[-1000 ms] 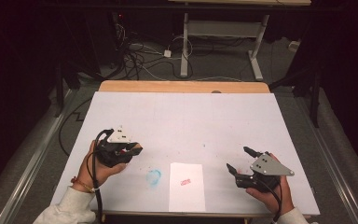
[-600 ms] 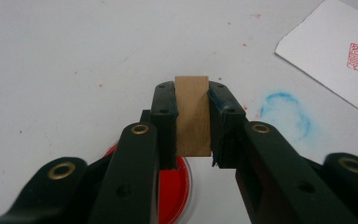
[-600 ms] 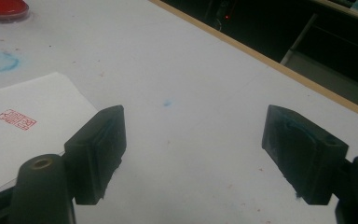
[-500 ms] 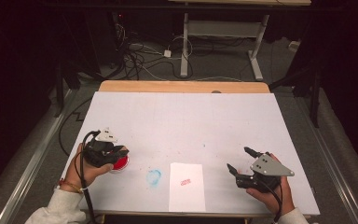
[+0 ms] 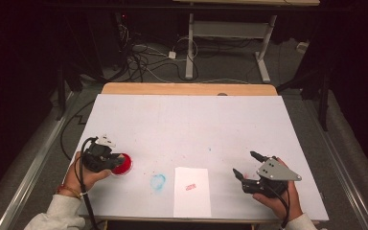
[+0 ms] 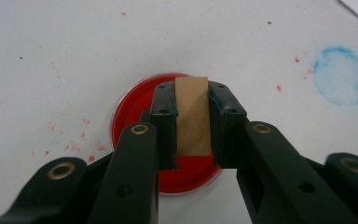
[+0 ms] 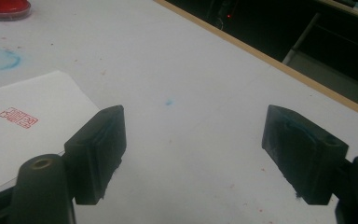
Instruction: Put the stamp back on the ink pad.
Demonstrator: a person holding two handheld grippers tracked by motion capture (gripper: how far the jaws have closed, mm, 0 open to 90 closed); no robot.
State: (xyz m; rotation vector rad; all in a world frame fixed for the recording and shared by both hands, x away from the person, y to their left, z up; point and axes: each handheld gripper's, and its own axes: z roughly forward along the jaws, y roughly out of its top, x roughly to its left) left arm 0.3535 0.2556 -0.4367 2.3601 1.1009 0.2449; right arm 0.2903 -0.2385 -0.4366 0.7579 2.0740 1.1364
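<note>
Left tongs (image 6: 192,121) pinching a wooden stamp (image 6: 192,116) over the red ink pad (image 6: 135,112) at the counter's (image 5: 187,124) 8 o'clock; right tongs (image 7: 193,158) spread wide near the stamped paper (image 7: 23,135).

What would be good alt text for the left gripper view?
The left tool holds a small wooden stamp between its black jaws, over a round red ink pad on a white table. A blue ring stain lies at the right.

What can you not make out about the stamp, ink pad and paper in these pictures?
- Wooden stamp: its printing face is hidden, pointing away in the left gripper view.
- Red ink pad: the near rim is covered by the jaws.
- Red mark on the paper: too small to read.
</note>
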